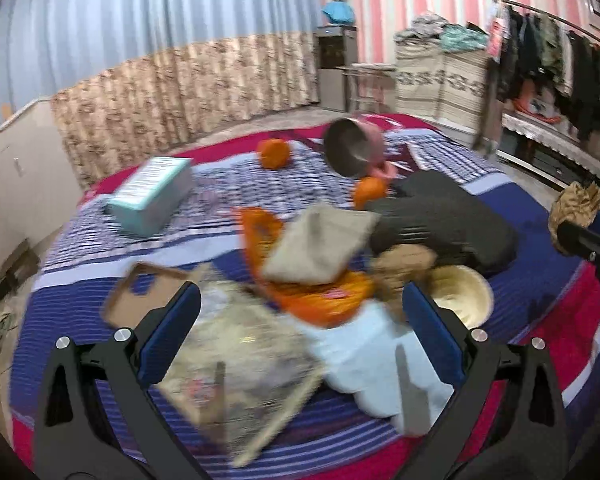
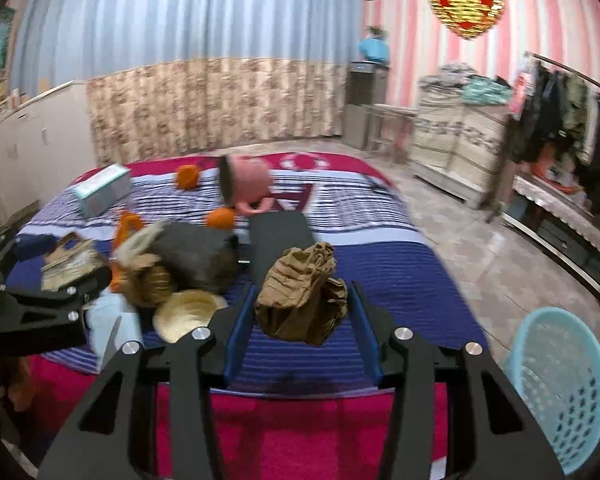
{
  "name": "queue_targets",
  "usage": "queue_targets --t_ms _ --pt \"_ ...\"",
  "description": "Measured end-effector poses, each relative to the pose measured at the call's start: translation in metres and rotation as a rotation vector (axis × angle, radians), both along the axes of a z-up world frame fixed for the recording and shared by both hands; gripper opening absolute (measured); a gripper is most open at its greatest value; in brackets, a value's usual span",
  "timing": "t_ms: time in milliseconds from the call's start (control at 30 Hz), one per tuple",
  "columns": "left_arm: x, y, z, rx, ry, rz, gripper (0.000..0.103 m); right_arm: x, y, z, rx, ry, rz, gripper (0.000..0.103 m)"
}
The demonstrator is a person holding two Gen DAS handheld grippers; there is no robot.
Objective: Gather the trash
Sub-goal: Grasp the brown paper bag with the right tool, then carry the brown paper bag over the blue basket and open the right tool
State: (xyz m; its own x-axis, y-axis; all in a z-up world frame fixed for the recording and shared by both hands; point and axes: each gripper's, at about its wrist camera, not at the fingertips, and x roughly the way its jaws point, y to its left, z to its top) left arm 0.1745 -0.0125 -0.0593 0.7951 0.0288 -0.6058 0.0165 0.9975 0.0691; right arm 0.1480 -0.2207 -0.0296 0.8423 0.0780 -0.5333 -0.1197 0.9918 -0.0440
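My right gripper [image 2: 302,300] is shut on a crumpled brown paper bag [image 2: 302,288] and holds it above the bed's near edge; the bag also shows in the left wrist view [image 1: 574,204]. My left gripper [image 1: 300,304] is open and empty above a pile of litter on the bed: a clear wrapper with a card edge [image 1: 240,364], an orange plastic bag [image 1: 324,300], a beige pouch [image 1: 320,244], a white cloth or paper [image 1: 380,360] and a round pale bowl [image 1: 464,292]. A light blue mesh basket [image 2: 564,392] stands on the floor at the lower right.
The bed has a blue-striped and red cover [image 2: 380,264]. On it lie a teal box [image 1: 152,196], two oranges [image 1: 274,153] [image 1: 370,190], a tipped pink pot [image 1: 356,148] and dark cloth [image 1: 448,216]. A clothes rack [image 2: 560,120] and cabinets stand to the right.
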Motion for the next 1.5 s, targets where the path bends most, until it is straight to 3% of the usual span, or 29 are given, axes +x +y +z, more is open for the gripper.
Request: queue_targets --t_ms 100,167,267,333,433,633,800,1000,1500 --pt "0.009 -0.017 -0.006 0.0 0.012 -0.019 0.097 0.0 -0.027 0.001 0.01 0.004 -0.061 0.046" --pt "0.013 -0.027 -0.009 0.008 0.014 -0.036 0.091 0.0 -0.042 0.002 0.014 0.0 -0.091 0.046" --pt "0.019 -0.035 -0.013 0.008 0.035 -0.061 0.074 0.0 -0.061 0.003 0.031 -0.004 -0.131 0.046" --pt "0.024 -0.038 -0.017 0.001 0.06 -0.079 0.054 0.001 -0.072 0.002 0.048 -0.001 -0.156 0.046" --pt "0.027 -0.042 -0.019 -0.002 0.081 -0.077 0.043 0.0 -0.086 0.002 0.069 -0.007 -0.183 0.046" --pt "0.011 -0.061 0.011 -0.008 -0.014 -0.115 0.042 -0.006 -0.112 0.008 0.058 -0.035 -0.246 0.047" --pt "0.002 -0.104 0.036 -0.032 -0.073 -0.223 0.042 -0.016 -0.142 0.012 0.079 -0.054 -0.32 0.046" --pt "0.007 -0.165 0.047 -0.089 -0.067 -0.335 0.042 -0.033 -0.188 0.01 0.077 -0.071 -0.448 0.046" --pt "0.011 -0.323 0.057 -0.101 -0.114 -0.546 0.042 -0.076 -0.297 -0.017 0.141 -0.055 -0.712 0.046"
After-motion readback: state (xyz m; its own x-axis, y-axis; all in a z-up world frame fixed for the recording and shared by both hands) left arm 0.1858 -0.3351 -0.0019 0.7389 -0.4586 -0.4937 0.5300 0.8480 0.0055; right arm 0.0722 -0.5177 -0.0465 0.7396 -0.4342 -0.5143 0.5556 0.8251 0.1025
